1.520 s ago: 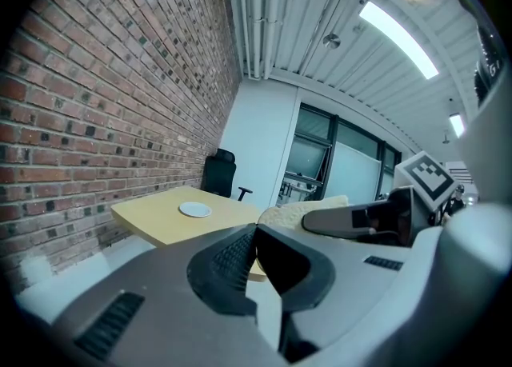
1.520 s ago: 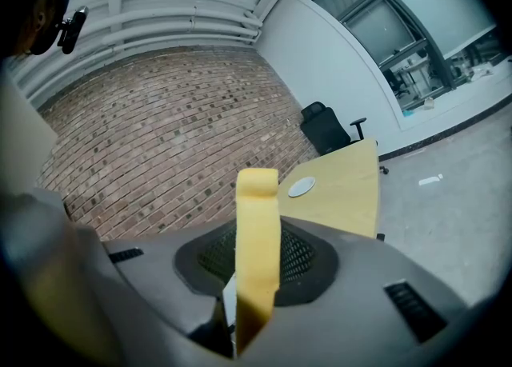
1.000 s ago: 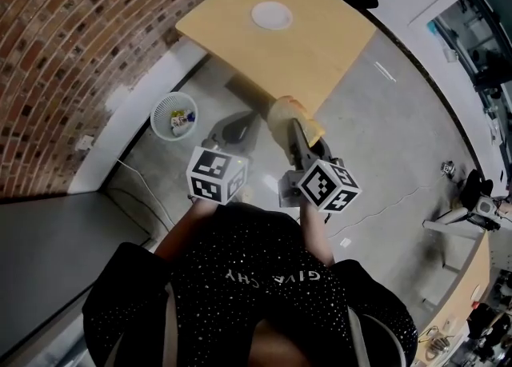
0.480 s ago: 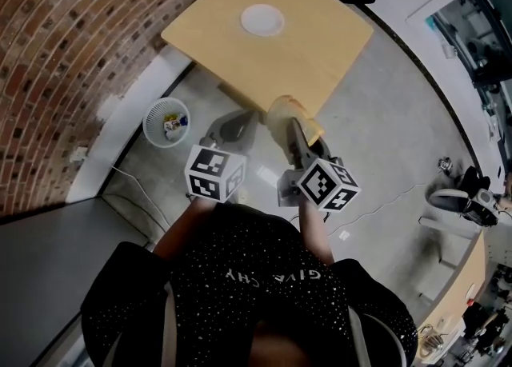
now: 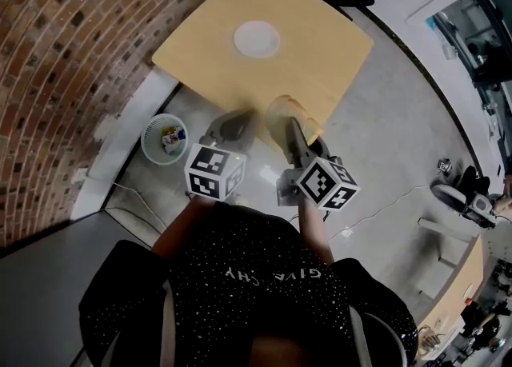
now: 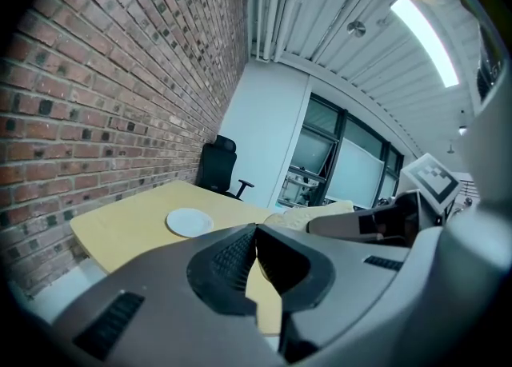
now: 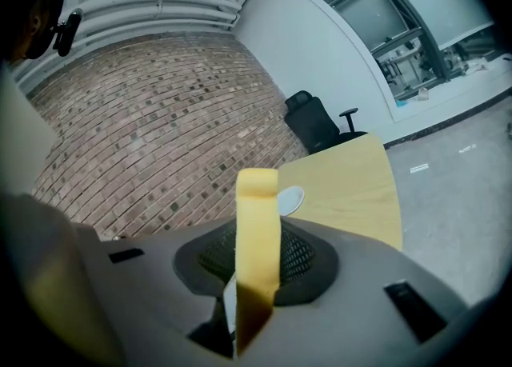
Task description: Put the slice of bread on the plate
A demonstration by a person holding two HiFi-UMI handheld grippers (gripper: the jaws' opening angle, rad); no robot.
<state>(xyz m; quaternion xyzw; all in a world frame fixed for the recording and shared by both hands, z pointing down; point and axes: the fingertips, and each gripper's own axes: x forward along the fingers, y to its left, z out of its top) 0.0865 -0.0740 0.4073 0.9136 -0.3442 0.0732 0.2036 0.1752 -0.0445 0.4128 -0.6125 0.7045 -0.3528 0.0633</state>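
A white plate [image 5: 256, 38] lies on the light wooden table [image 5: 320, 53] ahead of me. My right gripper [image 5: 294, 127] is shut on the slice of bread [image 5: 286, 112], which it holds in the air over the floor, just short of the table's near edge. In the right gripper view the bread [image 7: 258, 197] stands edge-on between the pads, with the plate [image 7: 291, 197] behind it. To its left, my left gripper [image 5: 230, 125] is shut with nothing in it. In the left gripper view, its tips [image 6: 256, 228] meet, and the plate [image 6: 190, 221] and the bread [image 6: 308, 215] show beyond.
A brick wall [image 5: 72, 53] runs along the left. A white mesh bin [image 5: 164, 138] holding scraps stands on the floor near the table's left corner. A black office chair [image 6: 217, 167] is beyond the table. A cable and a stand [image 5: 468, 201] lie on the floor at right.
Both grippers have moved forward together toward the table, so the table and plate look nearer. The bread stays clamped in the right gripper.
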